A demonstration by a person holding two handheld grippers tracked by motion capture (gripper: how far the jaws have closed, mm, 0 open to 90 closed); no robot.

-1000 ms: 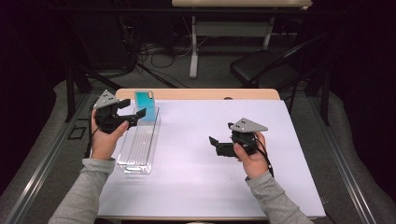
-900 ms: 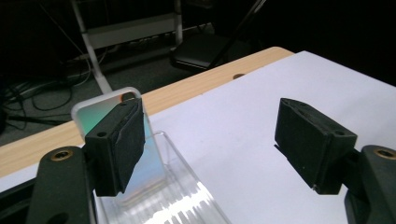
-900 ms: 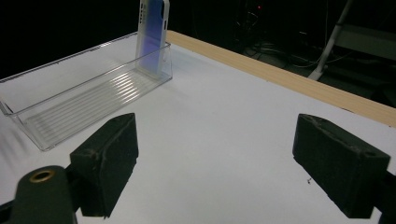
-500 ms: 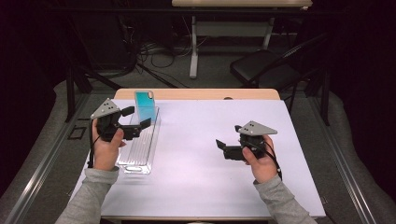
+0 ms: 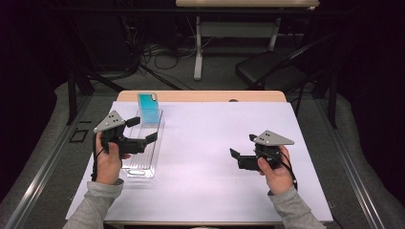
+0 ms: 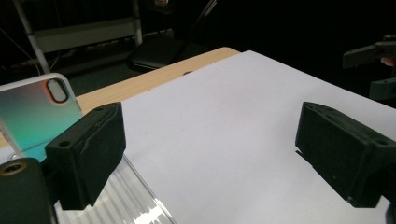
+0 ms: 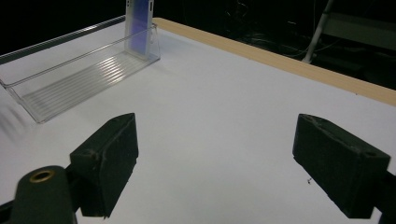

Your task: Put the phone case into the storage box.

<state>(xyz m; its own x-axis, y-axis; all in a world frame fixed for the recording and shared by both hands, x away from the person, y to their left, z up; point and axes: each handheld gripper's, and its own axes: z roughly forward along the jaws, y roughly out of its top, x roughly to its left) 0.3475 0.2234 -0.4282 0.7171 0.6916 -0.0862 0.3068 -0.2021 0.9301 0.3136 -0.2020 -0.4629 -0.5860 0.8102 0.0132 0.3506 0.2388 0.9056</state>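
A teal phone case (image 5: 149, 109) stands upright at the far end of a clear ribbed rack (image 5: 143, 160) on the left of the table. My left gripper (image 5: 143, 130) hovers over the rack just in front of the case; its jaws have just been opening and nothing is between them. In the left gripper view the case (image 6: 32, 112) shows behind the left pad, apart from my left gripper (image 6: 210, 154). My right gripper (image 5: 242, 145) is open and empty over the white sheet at the right. From the right gripper (image 7: 215, 163), the rack (image 7: 79, 77) and case (image 7: 138, 25) lie far off.
A white sheet (image 5: 215, 143) covers most of the wooden table (image 5: 200, 96). Behind the table stand a black chair (image 5: 272, 71), a white desk leg (image 5: 198, 47) and floor cables. The other gripper (image 6: 378, 65) appears at the right edge of the left gripper view.
The left gripper has drawn back from the phone case toward the near edge and its jaws have spread; the case stays standing in the rack. The right gripper has drifted right and nearer.
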